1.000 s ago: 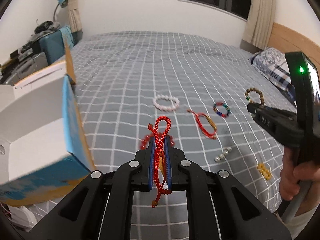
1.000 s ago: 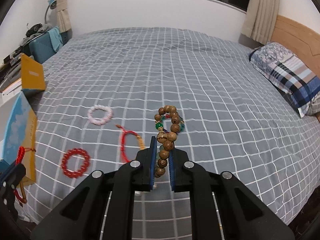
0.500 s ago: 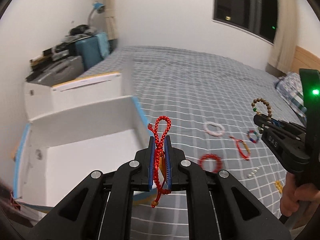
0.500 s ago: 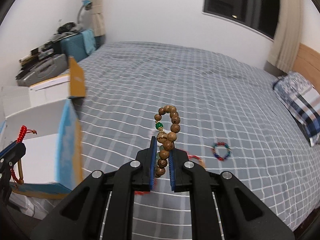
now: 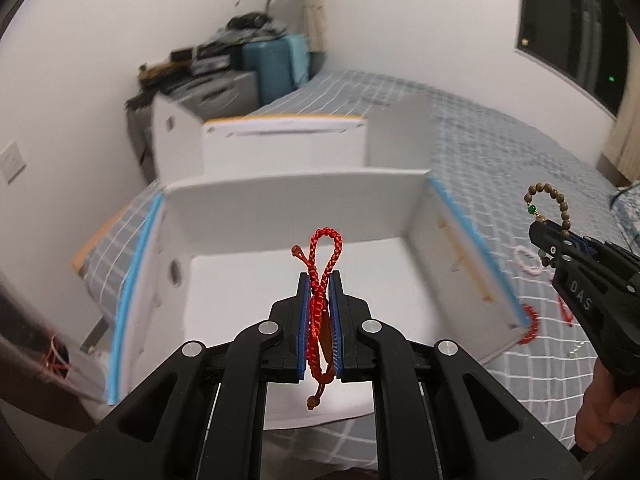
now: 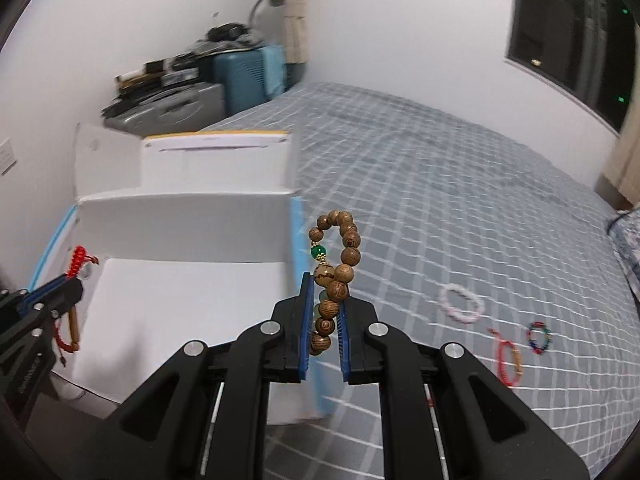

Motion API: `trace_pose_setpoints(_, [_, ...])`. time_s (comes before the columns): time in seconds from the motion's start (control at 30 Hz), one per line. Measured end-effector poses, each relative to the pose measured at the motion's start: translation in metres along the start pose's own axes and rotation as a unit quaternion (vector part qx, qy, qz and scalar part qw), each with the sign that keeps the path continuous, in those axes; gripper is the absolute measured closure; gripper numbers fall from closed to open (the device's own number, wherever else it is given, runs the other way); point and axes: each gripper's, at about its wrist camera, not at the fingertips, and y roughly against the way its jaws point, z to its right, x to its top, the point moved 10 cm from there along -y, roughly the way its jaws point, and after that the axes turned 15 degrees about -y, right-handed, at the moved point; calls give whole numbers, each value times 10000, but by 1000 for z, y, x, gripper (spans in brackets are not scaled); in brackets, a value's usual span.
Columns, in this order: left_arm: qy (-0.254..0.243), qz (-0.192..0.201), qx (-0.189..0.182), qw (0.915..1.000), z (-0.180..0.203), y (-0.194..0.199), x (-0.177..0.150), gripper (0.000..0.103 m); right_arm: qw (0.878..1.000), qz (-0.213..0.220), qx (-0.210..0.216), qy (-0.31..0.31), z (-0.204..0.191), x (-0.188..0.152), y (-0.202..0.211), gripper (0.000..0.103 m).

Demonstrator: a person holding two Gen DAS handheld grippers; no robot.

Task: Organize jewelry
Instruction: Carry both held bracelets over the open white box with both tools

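The left gripper is clamped narrow on the red braided cord bracelet, whose loop stands up past the fingertips while its knotted tail hangs beneath them. The open white box is seen straight ahead of and below this gripper, its bare floor lying directly under the held cord, so the left gripper is judged the nearer of the two to the drop.

The right gripper is closed on the wooden bead bracelet, the bead loop with its green bead rising upright above the fingertips. From this gripper the box lies ahead and to its left, and the blue-edged box wall is placed just beyond the fingertips; a leftward shift over that wall is judged necessary before release.

Off to the right gripper's right, well apart on the grey checked bedspread, a pink bead bracelet, a red cord bracelet and a multicoloured bead bracelet are left lying.
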Motion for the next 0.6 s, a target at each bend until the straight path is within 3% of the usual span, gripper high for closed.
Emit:
trace_pose_setpoints(0.27, [322,-743,10,9967,-40,-36,-35,94,9965,-761,311,137,-63,-38,-35,93])
trace_pose_setpoints(0.6, [326,-1449,-71,9889,-40,-68,-64,94,9876,-1555,155,135,-77,-77,-71,93])
